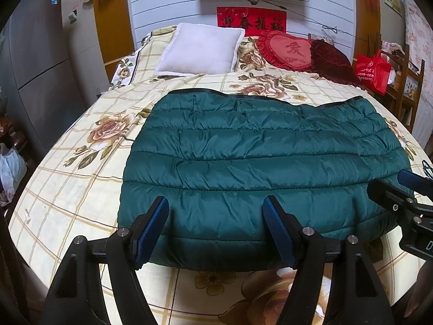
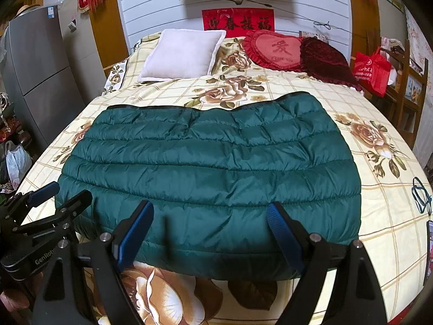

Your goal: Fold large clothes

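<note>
Both grippers, left gripper (image 1: 216, 227) and right gripper (image 2: 211, 230), stand spread wide, empty, at the near edge of the folded green quilted jacket (image 1: 257, 157). It lies on the floral bedspread (image 1: 75, 184). Far: white pillow (image 1: 201, 48), heart cushion (image 1: 289, 50); far right, red bag (image 1: 372, 71).

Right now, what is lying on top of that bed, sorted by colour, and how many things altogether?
Green: 1, the puffy jacket
White: 1, the square pillow
Red: 2, the heart cushion and the dark red cushion beside it
Total: 4
</note>
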{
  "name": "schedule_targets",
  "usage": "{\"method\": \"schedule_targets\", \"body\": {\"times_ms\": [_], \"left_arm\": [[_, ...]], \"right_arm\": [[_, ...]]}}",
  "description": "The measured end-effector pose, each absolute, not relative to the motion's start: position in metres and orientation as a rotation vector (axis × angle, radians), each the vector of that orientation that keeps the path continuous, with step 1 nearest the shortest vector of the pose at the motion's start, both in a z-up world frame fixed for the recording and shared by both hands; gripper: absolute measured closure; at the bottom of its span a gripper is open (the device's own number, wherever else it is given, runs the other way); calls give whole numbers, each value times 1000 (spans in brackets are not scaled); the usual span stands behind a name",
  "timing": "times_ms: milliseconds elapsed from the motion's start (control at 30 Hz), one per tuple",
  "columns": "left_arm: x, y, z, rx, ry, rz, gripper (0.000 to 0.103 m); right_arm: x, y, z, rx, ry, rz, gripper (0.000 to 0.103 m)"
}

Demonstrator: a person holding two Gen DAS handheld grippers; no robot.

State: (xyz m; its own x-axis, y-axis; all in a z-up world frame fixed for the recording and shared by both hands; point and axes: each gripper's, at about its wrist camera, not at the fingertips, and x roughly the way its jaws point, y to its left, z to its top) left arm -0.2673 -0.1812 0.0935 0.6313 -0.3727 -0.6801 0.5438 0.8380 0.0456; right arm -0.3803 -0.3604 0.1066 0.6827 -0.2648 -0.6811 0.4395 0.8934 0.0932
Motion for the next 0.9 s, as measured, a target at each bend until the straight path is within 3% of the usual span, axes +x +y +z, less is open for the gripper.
{"method": "schedule_targets", "body": {"times_ms": [900], "left_arm": [[-267, -183, 95, 258, 698, -552, 36]], "right_arm": [[-374, -359, 106, 258, 731, -396, 15]]}}
